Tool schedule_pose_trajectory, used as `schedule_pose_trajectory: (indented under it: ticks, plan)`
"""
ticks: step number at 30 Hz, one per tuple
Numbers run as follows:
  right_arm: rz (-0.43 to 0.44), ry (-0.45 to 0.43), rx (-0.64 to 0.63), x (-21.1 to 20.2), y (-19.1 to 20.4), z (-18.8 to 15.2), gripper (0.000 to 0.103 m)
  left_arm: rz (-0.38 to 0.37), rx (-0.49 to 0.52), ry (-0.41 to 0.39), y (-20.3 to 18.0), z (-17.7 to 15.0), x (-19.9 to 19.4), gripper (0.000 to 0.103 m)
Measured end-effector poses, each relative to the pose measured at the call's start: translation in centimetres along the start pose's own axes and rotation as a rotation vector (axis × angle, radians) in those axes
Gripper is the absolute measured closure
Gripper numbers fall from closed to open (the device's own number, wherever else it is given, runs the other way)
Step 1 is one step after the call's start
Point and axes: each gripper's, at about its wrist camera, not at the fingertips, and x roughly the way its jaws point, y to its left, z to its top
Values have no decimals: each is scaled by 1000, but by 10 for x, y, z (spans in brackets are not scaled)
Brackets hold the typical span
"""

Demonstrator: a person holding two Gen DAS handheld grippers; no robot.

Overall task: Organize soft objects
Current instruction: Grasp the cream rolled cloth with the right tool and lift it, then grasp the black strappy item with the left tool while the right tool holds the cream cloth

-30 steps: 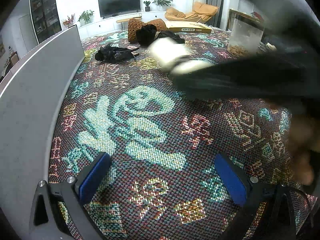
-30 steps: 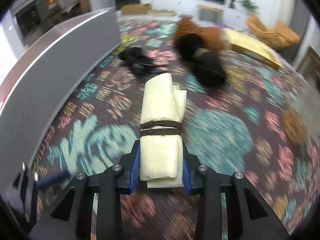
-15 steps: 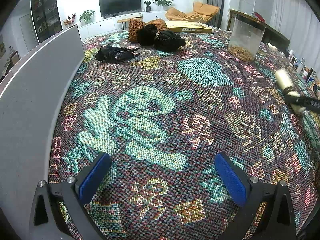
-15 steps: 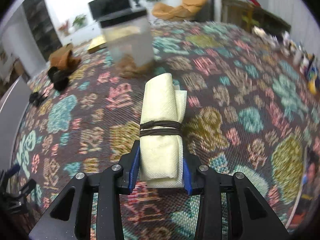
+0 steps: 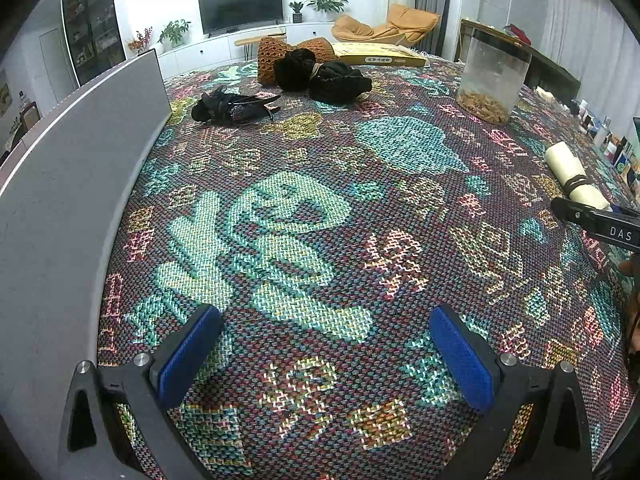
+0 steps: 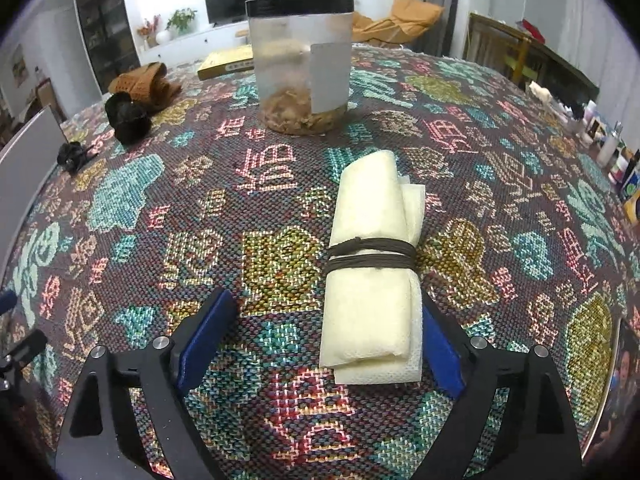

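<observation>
In the right wrist view, our right tool (image 6: 320, 340) stands wide, its blue pads spread apart. The cream roll (image 6: 374, 272), bound at mid-length by a brown cord (image 6: 370, 254), lies on the patterned worktop (image 6: 160, 220) in the lower centre of the frame, between the fingers. It rests against the right pad (image 6: 442, 354); the left pad (image 6: 206, 338) is clear of it. A clear jar (image 6: 304, 64) with a black lid stands at the upper centre, beyond the roll. At the upper left lie a brown knit piece (image 6: 146, 84), a black bundle (image 6: 128, 116) and a smaller black item (image 6: 74, 156).

In the left wrist view, our left tool (image 5: 324, 360) is also wide and holds nothing; only the worktop shows between its pads. The roll (image 5: 572, 178) appears at the right edge of the frame, with the right tool's black finger (image 5: 596, 222) just below it. The black bundle (image 5: 320, 76) and knit piece (image 5: 272, 54) lie at the upper centre, with the smaller black item (image 5: 232, 108) left of them. A grey panel (image 5: 72, 168) runs along the left side.
</observation>
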Motion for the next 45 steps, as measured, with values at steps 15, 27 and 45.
schedule_pose_trajectory:
  ticks: [15,27,45]
  plan:
    - [6,2,-3,0,4,1,11,1,0,1,0,0,0,0]
    - [76,-22,43,-4,-7,0,10,-9,-37,40,6,14,6,0]
    - [441,-127,298,-13,-64,-13,11,-138,-489,-20,86,105,53,0]
